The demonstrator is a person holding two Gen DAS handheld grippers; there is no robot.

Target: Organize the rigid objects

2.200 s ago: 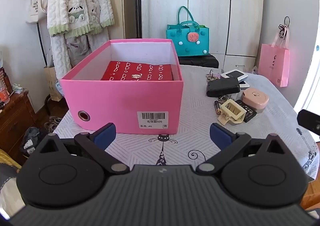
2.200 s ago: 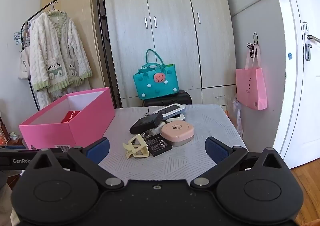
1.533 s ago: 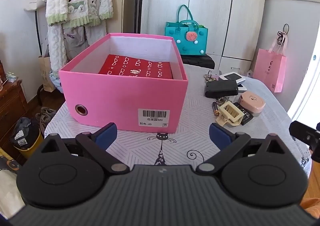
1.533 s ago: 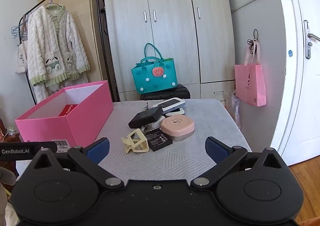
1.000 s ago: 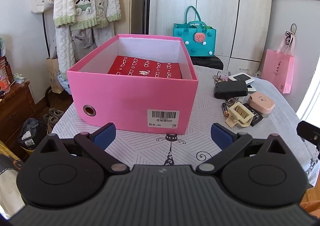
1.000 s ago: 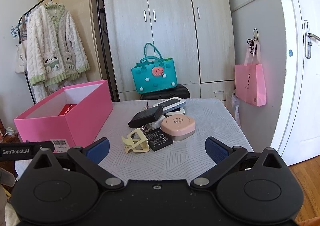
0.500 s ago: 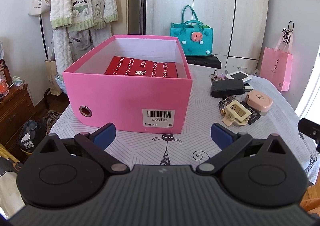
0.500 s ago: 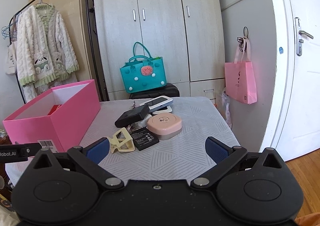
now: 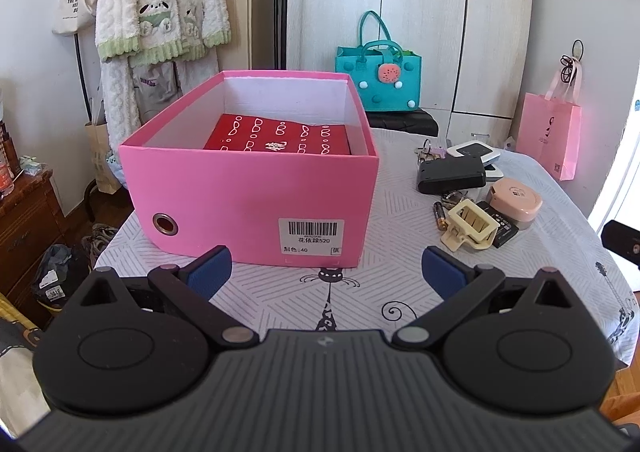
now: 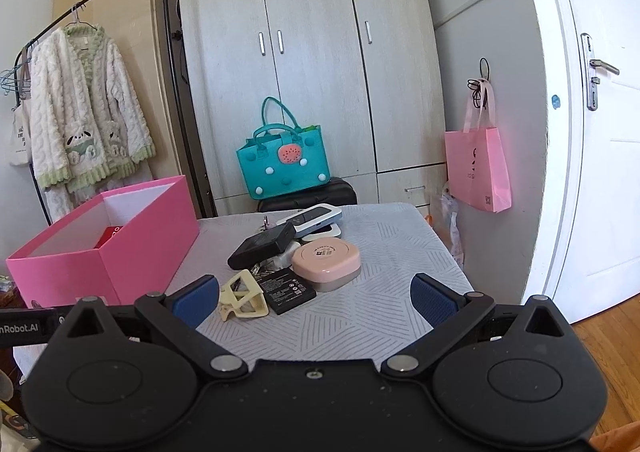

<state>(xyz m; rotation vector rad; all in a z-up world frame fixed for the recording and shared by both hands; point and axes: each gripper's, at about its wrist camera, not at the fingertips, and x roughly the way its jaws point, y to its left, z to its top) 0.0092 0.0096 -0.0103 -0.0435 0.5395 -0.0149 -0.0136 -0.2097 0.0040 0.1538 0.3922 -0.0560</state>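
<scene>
Behind the black wallet [image 10: 262,244] a set of keys [image 9: 429,151] is mostly hidden, and the white device [image 10: 310,217] lies partly on another white piece that cannot be made out. Under the wallet's near end a few small metal bits show, too small to tell.

One pink box [image 9: 256,187] stands open on the counter [image 9: 400,292] toward its left edge, with one red packet [image 9: 280,139] lying flat inside; from the right wrist view only a corner of that packet shows. Right of the box, in a loose cluster, lie one wallet, one round pink case [image 10: 326,260], one flat black battery pack [image 10: 286,290], one cream hair clip [image 10: 242,296] and one small battery [image 9: 439,215]. The clip touches the pack, and the pack touches the case.

Left gripper [image 9: 325,267] hangs spread wide and empty above the counter's near edge, in front of the box's labelled end. Right gripper [image 10: 314,300] is likewise spread and empty, near the clip, its left finger just beside it. Bare cloth lies between box and cluster, and along the counter's right and near edges.
</scene>
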